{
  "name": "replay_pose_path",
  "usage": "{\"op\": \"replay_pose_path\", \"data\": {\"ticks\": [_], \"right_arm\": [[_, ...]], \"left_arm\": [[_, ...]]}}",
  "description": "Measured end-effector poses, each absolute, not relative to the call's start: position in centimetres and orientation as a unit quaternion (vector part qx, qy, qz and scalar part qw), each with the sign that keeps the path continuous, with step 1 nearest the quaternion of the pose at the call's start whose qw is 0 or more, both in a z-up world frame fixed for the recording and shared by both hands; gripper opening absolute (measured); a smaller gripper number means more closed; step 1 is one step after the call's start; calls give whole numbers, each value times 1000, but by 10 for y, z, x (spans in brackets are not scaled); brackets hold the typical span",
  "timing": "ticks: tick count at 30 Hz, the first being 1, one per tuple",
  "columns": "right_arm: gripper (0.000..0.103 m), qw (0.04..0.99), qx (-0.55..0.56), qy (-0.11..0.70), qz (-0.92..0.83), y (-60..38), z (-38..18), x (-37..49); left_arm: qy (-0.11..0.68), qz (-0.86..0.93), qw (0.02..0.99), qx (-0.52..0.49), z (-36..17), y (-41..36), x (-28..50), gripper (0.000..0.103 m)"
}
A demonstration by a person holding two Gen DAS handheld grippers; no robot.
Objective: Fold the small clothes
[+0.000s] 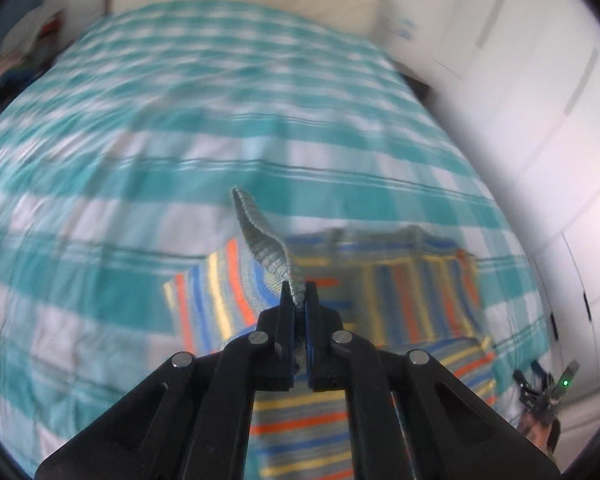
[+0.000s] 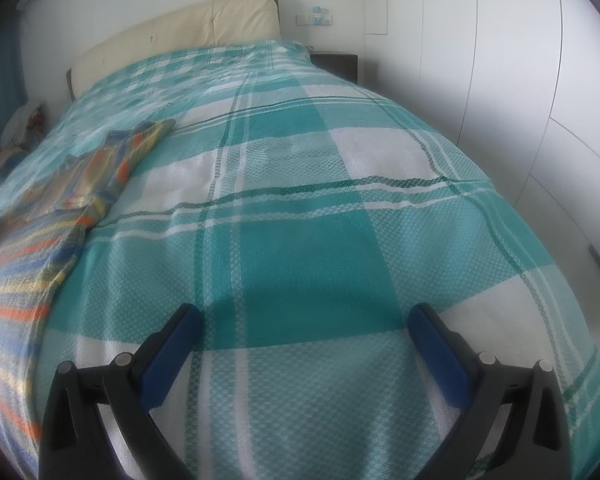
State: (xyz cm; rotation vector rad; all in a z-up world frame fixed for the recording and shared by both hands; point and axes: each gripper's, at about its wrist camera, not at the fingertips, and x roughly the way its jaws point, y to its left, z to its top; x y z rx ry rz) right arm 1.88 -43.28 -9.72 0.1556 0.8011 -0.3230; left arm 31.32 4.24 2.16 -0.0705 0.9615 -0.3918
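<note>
A small striped garment (image 1: pixel 403 288), with blue, orange, yellow and grey stripes, lies on the bed; it also shows at the left edge of the right wrist view (image 2: pixel 40 232). My left gripper (image 1: pixel 299 292) is shut on the garment's grey ribbed hem (image 1: pixel 260 236), which stands up from the jaws above the rest of the cloth. My right gripper (image 2: pixel 303 316) is open and empty, low over the bedspread to the right of the garment. It also appears small at the lower right of the left wrist view (image 1: pixel 547 388).
The bed carries a teal and white checked bedspread (image 2: pixel 307 216) with a cream headboard (image 2: pixel 204 24) at the far end. White wardrobe doors (image 2: pixel 499 80) run along the right. A dark nightstand (image 2: pixel 339 65) stands by the headboard. Clutter (image 1: pixel 28 48) sits at the far left.
</note>
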Motion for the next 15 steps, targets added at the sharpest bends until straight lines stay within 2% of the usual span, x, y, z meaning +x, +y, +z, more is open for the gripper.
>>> {"op": "replay_pose_path", "data": {"ticks": [5, 7, 8, 9, 10, 11, 15], "right_arm": [[102, 905, 75, 387, -157, -433, -97, 19], [102, 905, 75, 387, -156, -433, -97, 19], [102, 905, 75, 387, -156, -433, -97, 19], [102, 906, 76, 387, -156, -433, -97, 19], [102, 906, 76, 387, -156, -433, -96, 18], [102, 906, 76, 387, -156, -433, -96, 18], [102, 906, 76, 387, -156, -432, -96, 18]], "left_arm": [[463, -231, 855, -5, -12, -50, 323, 2], [464, -238, 853, 11, -29, -78, 323, 8], [475, -232, 848, 19, -38, -89, 323, 29], [493, -218, 842, 24, -48, -96, 326, 65], [493, -211, 844, 18, -51, -96, 325, 73], [484, -211, 850, 7, -50, -92, 321, 77], [476, -223, 849, -54, -32, -58, 312, 83]]}}
